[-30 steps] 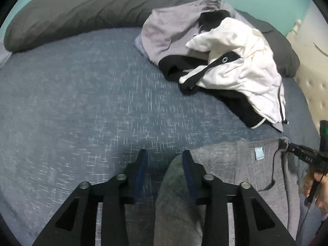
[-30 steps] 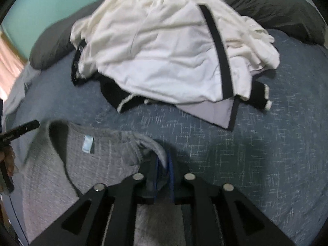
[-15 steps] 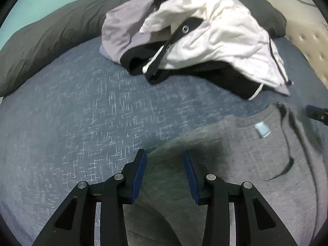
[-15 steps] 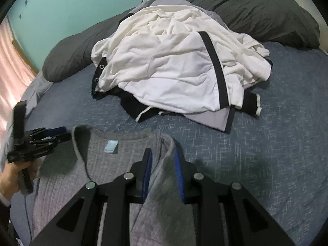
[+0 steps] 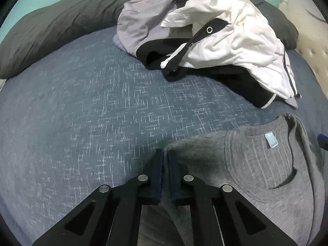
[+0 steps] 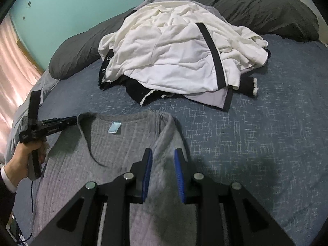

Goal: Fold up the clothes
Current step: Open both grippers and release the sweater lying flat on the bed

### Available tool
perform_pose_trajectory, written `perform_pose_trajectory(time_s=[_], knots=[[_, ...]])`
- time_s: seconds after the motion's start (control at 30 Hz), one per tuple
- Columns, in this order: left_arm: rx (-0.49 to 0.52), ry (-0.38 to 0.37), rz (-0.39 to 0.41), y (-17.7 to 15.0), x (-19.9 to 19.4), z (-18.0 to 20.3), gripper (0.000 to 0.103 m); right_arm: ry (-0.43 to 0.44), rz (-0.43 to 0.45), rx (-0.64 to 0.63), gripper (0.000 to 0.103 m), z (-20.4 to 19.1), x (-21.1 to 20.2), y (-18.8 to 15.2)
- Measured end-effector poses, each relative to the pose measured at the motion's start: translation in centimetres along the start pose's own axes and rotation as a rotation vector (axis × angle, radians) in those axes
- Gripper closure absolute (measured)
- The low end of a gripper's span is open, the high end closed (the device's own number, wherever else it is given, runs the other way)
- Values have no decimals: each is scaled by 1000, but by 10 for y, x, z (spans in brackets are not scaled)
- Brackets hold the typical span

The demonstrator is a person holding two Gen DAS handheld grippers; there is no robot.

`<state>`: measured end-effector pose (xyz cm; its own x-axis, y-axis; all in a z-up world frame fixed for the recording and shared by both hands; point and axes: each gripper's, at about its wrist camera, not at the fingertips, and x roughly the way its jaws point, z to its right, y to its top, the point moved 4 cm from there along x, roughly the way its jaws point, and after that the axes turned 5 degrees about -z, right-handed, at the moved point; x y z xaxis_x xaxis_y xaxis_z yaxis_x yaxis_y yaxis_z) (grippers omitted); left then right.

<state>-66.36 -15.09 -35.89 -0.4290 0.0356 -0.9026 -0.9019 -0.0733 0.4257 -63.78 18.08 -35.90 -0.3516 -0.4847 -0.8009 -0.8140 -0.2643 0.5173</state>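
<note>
Grey shirt [image 5: 256, 174] shoulder now between closing left tongs [image 5: 165, 160]; right tongs [image 6: 163, 153] part-open, straddling opposite shoulder; spreading underway.

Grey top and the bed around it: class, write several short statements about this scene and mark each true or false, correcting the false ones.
1. The grey top lies on the blue bedsheet. True.
2. Its label is red. False: light blue.
3. The clothes pile sits on the grey top. False: it lies apart, farther up the bed.
4. A white garment tops the pile. True.
5. The pillow is white. False: dark grey.
</note>
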Motion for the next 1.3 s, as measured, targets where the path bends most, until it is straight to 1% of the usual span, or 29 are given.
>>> perform_pose_trajectory(time_s=[0.03, 0.1, 0.13, 0.2, 0.23, 0.3, 0.37, 0.4, 0.43, 0.5, 0.67, 0.77, 0.87, 0.9, 0.93, 1.1, 1.2, 1.3], knots=[[-23, -16, -16, -2, -2, -1, 95, 3, -3, 2, 81, -1, -2, -1], [-24, -24, -17, -5, -12, 0, 93, 13, -13, 12, 81, -2, -8, -6], [-18, -17, -15, -8, -19, 1, 86, 18, -18, 17, 81, -2, -11, -8], [-31, -26, -16, -17, -35, -2, 80, 31, -30, 18, 81, -7, -21, -17], [-44, -41, -17, -23, -44, -4, 79, 29, -40, 9, 81, -11, -26, -25], [-39, -35, -20, -37, -62, -7, 79, 23, -63, -7, 81, -19, -37, -39], [-26, -21, -26, -52, -79, -10, 79, 12, -93, -11, 73, -25, -44, -56], [-25, -16, -27, -61, -88, -13, 79, 9, -107, -10, 67, -27, -48, -64], [-34, -19, -26, -70, -96, -15, 79, 9, -118, -9, 60, -30, -52, -72], [-47, -33, -31, -91, -114, -18, 79, -5, -133, -5, 53, -35, -62, -89], [-48, -54, -40, -147, -160, -12, 79, -10, -174, 5, 52, -55, -92, -134], [-69, -71, -36, -176, -184, -9, 78, -16, -185, 8, 52, -66, -107, -157], [-94, -82, -35, -206, -206, -7, 70, -6, -203, 4, 51, -84, -123, -183], [-103, -84, -36, -217, -213, -5, 66, -4, -211, -2, 51, -90, -127, -191], [-107, -83, -39, -227, -217, -3, 63, -4, -219, -12, 51, -97, -131, -199], [-104, -74, -68, -277, -233, 7, 62, 3, -272, -55, 50, -129, -142, -238], [-111, -73, -80, -304, -240, 12, 62, -21, -304, -99, 50, -148, -144, -260], [-114, -76, -88, -325, -247, 14, 62, -27, -316, -111, 50, -161, -146, -277]])
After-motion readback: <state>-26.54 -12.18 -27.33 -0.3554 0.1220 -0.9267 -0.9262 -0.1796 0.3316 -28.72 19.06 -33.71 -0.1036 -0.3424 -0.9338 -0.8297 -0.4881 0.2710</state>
